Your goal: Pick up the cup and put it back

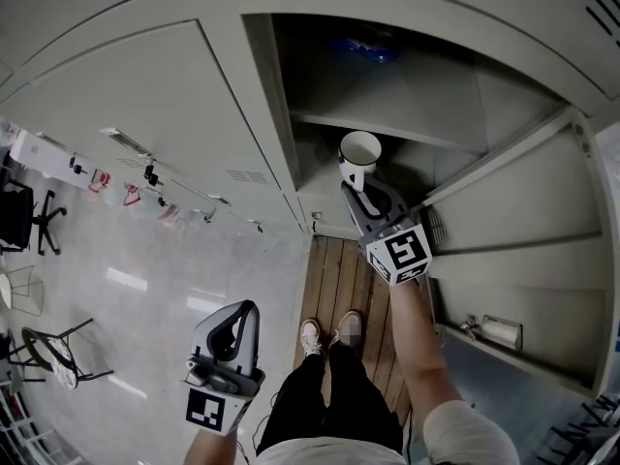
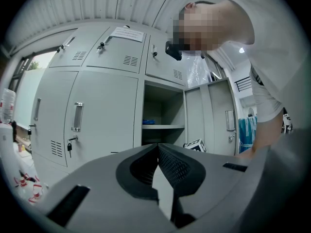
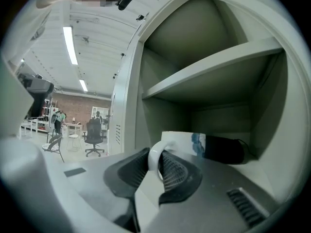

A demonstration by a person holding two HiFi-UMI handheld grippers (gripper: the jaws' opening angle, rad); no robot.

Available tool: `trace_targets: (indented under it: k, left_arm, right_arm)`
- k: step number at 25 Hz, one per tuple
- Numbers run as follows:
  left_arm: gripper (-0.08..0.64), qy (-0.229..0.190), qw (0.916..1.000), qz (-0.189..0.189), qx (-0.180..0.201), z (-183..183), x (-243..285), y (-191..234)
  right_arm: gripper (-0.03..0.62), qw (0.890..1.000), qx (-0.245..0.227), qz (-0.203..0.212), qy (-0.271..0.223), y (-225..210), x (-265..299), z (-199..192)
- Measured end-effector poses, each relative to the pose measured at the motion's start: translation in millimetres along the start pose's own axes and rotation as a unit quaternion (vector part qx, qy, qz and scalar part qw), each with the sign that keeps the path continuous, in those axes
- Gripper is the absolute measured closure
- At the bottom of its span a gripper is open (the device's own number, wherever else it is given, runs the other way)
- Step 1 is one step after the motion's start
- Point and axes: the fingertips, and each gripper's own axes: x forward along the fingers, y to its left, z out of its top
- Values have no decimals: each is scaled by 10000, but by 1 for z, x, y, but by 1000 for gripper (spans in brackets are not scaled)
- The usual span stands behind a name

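A white cup (image 1: 360, 151) with a blue mark (image 3: 187, 145) stands upright in the open locker's lower compartment, under the shelf (image 1: 387, 129). My right gripper (image 1: 351, 177) reaches into that compartment. The cup's handle (image 3: 156, 154) sits between its jaws, the left pad against it, a thin dark gap at the right pad; the jaws stand slightly open around the handle. The cup's base is hidden behind the gripper. My left gripper (image 1: 245, 308) hangs low at the left, away from the locker, its jaws (image 2: 158, 147) shut with nothing between them.
A dark object (image 3: 223, 149) lies behind the cup at the back of the compartment. Something blue (image 1: 363, 46) rests on the upper shelf. The locker door (image 1: 513, 250) stands open at the right. Closed lockers (image 1: 145, 95) at the left; office chairs (image 1: 29, 216) farther left.
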Motion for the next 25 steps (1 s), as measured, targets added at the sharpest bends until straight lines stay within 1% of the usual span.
trace_targets:
  k: [9,20,25]
  left_arm:
    - [538,-9,10000,-34,-10,1,-3,-1]
    - [538,-22,10000,-93,-5,1,-6,-6]
    - [538,-33,9999,-100,-14,1,-8,-7]
  right_arm:
    - [517,9998,-59,-150,134,0,-2,-4]
    - [512,9982,-390,-272,361,8,-5,-15]
    - [512,9977,-443,-368,357,9,-5,-16]
